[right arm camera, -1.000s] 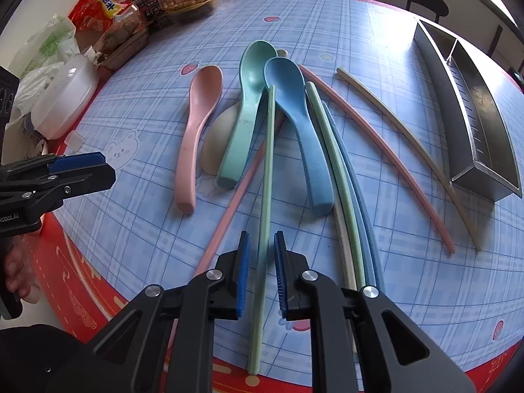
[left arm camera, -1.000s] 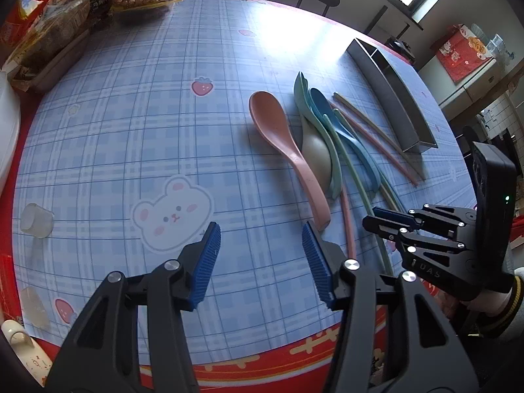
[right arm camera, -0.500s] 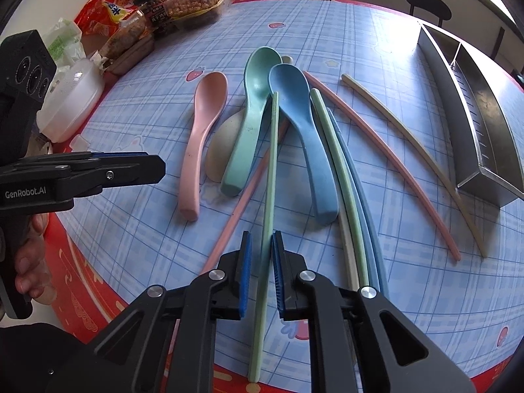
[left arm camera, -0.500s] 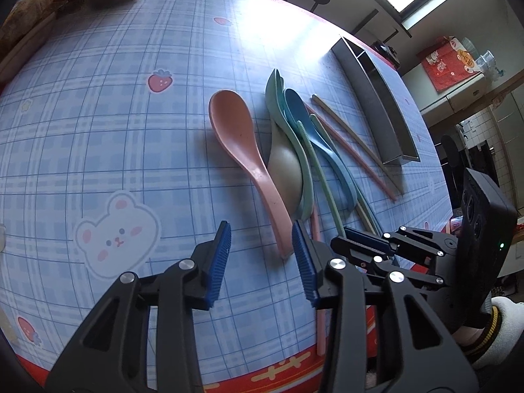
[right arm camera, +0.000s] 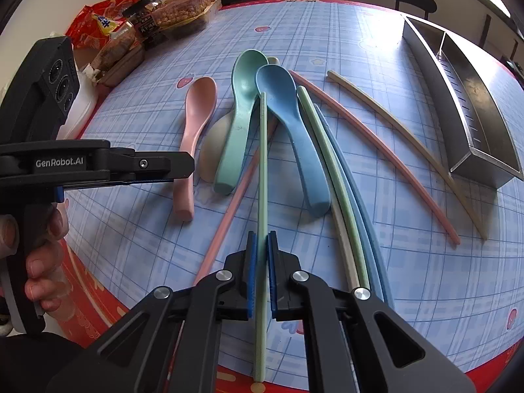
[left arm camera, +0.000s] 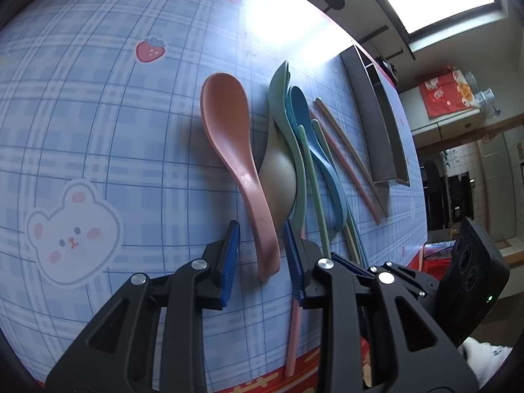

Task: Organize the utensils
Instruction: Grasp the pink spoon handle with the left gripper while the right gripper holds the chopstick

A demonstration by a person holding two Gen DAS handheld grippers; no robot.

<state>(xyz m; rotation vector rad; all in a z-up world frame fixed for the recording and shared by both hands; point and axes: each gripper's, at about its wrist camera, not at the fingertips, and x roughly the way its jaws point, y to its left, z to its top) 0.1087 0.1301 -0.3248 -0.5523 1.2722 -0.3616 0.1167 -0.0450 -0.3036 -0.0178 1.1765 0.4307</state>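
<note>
We see a round tabletop (right arm camera: 409, 262) under a blue plaid cloth with a red rim, printed with strawberries and a bear (left arm camera: 70, 232). On it lie a pink spoon (right arm camera: 193, 134), a beige spoon (right arm camera: 213, 150) partly under a green spoon (right arm camera: 240, 111), and a blue spoon (right arm camera: 294, 131). Chopsticks lie among them: pink (right arm camera: 376, 150), tan (right arm camera: 412, 137), blue (right arm camera: 353, 196), green and beige ones. A steel tray (right arm camera: 465, 111) with a divider sits to the right. Snack packs (right arm camera: 157, 23) and a white container (right arm camera: 82, 104) crowd the far left edge.
</note>
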